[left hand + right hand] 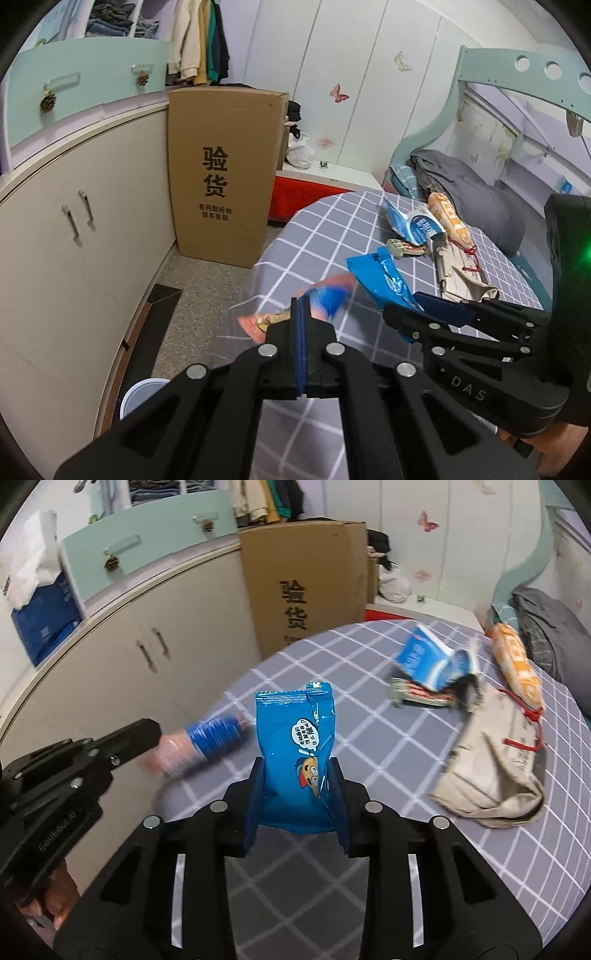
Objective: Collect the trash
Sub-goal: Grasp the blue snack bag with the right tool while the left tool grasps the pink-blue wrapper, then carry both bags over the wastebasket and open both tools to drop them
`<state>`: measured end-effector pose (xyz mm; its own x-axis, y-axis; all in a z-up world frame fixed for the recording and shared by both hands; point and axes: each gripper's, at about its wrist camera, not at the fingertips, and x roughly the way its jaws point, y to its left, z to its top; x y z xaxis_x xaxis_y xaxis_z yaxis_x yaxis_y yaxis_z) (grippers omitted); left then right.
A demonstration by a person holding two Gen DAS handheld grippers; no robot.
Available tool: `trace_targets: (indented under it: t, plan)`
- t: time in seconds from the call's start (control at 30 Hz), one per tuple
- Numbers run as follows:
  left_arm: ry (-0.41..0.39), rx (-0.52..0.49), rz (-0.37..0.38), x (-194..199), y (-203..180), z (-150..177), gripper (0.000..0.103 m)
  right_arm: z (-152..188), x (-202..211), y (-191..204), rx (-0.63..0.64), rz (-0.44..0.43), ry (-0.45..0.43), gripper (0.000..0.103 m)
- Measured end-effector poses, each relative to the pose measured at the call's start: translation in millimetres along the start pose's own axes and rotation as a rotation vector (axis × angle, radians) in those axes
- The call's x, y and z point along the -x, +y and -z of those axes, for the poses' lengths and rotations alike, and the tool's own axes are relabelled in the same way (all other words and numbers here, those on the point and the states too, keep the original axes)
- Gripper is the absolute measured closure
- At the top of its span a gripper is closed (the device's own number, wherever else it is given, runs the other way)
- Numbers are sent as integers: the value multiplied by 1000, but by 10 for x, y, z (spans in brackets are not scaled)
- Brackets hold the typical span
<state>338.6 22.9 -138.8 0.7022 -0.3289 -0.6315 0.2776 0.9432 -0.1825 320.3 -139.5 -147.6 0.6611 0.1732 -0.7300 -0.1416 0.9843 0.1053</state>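
Observation:
My left gripper [301, 310] is shut on a blurred piece of clear plastic with a blue and pink label [325, 295], held over the near edge of the bed. The right wrist view shows that gripper [149, 733] at the left with the same clear plastic [201, 744] sticking out of it. My right gripper [297, 771] is shut on an upright blue snack bag [295, 753] with a cartoon face. From the left wrist view, the bag [376, 278] slants up from the right gripper [421, 312].
On the grey checked bed [332, 653] lie a blue-and-white carton [432, 662], an orange snack pack [517, 664], a red-and-green wrapper [417, 696] and a beige paper bag with red cord [495, 771]. A tall cardboard box [221, 166] stands by a cream cabinet [74, 251]. A white bucket [142, 397] sits on the floor.

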Motion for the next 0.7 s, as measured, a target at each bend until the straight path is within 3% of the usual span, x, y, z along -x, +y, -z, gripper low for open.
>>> trace_targets:
  t: [0.17,0.23,0.3,0.33,0.4,0.57,0.7]
  plan:
    - [10,39,55,81,164,49,103,4,-72,199,6,-19,20,70]
    - [8,-5,13,56,101,75,103,19,-77,214,6,-4,16,70]
    - [10,-35,19,15,44,77,99,36,-62,192,5,8,9,70]
    - [11,-42,10,-3,18,75,94,46,-46,154,0,13,6,70]
    - [39,-70,9,-91,-37,68,48,68,-35,83,-13,19,9,70]
    - [90,-170,-35,-377,-204,107,47,131,-33,-106,-43,35,11,70]
    - [89,-216,-66,-425,-274,120,64,155,-45,-184,-52,28,16,70]
